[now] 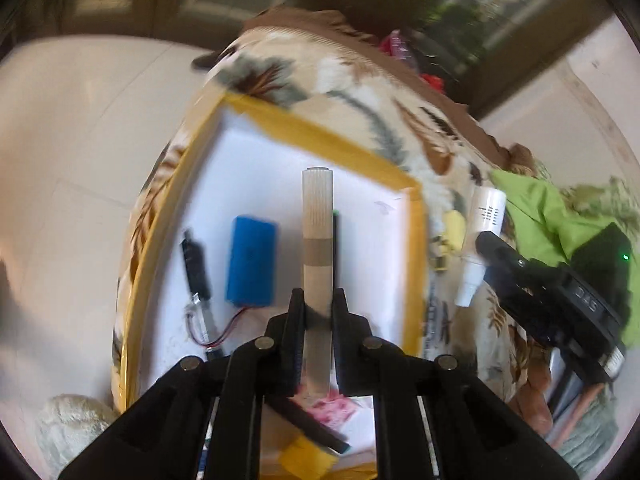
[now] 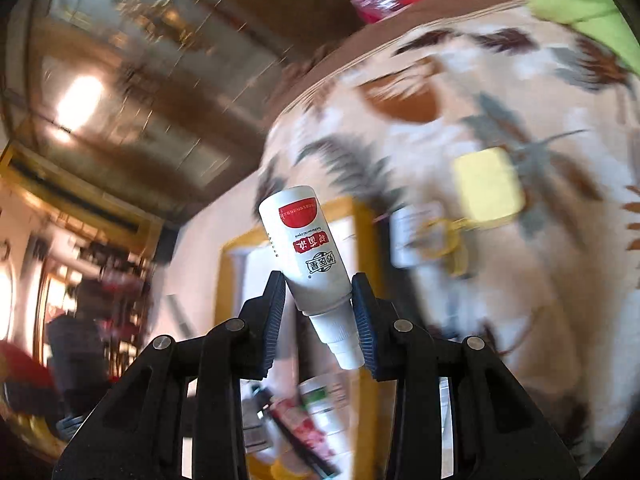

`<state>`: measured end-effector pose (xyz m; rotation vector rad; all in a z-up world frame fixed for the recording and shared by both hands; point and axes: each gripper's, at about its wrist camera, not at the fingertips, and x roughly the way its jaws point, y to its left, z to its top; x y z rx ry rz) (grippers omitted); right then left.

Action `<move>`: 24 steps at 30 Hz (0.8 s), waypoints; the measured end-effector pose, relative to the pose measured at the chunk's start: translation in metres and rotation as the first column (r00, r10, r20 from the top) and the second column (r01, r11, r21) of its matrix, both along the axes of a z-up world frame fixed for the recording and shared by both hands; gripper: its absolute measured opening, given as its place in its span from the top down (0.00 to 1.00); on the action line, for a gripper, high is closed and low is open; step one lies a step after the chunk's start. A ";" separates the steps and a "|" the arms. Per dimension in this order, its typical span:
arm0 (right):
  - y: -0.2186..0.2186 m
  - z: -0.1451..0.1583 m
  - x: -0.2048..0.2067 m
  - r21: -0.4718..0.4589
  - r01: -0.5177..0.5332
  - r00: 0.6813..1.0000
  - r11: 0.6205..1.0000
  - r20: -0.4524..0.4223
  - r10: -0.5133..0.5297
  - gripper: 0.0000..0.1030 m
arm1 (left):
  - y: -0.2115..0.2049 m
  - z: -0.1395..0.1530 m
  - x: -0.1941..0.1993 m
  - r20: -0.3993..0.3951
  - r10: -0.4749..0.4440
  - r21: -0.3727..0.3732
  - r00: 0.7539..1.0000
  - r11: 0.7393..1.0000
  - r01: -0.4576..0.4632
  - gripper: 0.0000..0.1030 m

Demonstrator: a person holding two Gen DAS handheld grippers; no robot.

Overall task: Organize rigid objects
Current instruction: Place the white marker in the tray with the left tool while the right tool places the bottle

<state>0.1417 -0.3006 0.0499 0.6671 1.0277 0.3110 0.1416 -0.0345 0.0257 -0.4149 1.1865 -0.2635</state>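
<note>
My left gripper [image 1: 318,296] is shut on a long beige ribbed stick [image 1: 317,216] that points away from me. It hangs over a white tray with a yellow rim [image 1: 320,128]. On the tray lie a blue battery pack [image 1: 252,260] with red wires, a small black gadget [image 1: 196,268] and a black pen [image 1: 336,248]. My right gripper [image 2: 318,280] is shut on a white spray bottle [image 2: 308,248] with a red label, nozzle toward me. In the left wrist view that gripper [image 1: 490,246] and the bottle [image 1: 484,220] hover right of the tray.
The tray rests on a floral blanket [image 1: 360,76] over a bed or couch. A green cloth [image 1: 540,208] lies at the right. A yellow tag on a key ring [image 2: 486,186] lies on the blanket. A white jar [image 2: 320,400] stands below my right gripper. Pale tiled floor [image 1: 80,140] lies left.
</note>
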 end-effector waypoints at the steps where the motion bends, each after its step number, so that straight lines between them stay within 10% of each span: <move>1: 0.010 -0.003 0.002 -0.006 -0.016 1.000 1.000 -0.011 0.016 0.67 | 0.002 -0.006 -0.001 0.001 0.003 -0.005 1.000 1.000 -0.003 0.90; 14: 0.049 -0.058 0.023 -0.120 -0.002 0.985 0.993 -0.174 -0.019 0.67 | -0.028 -0.045 0.037 -0.086 -0.089 0.156 0.992 0.982 0.102 0.90; 24: 0.060 -0.068 0.028 -0.153 -0.024 0.981 0.988 -0.193 -0.006 0.66 | -0.033 -0.051 0.026 -0.059 -0.120 0.134 0.991 0.983 0.127 0.86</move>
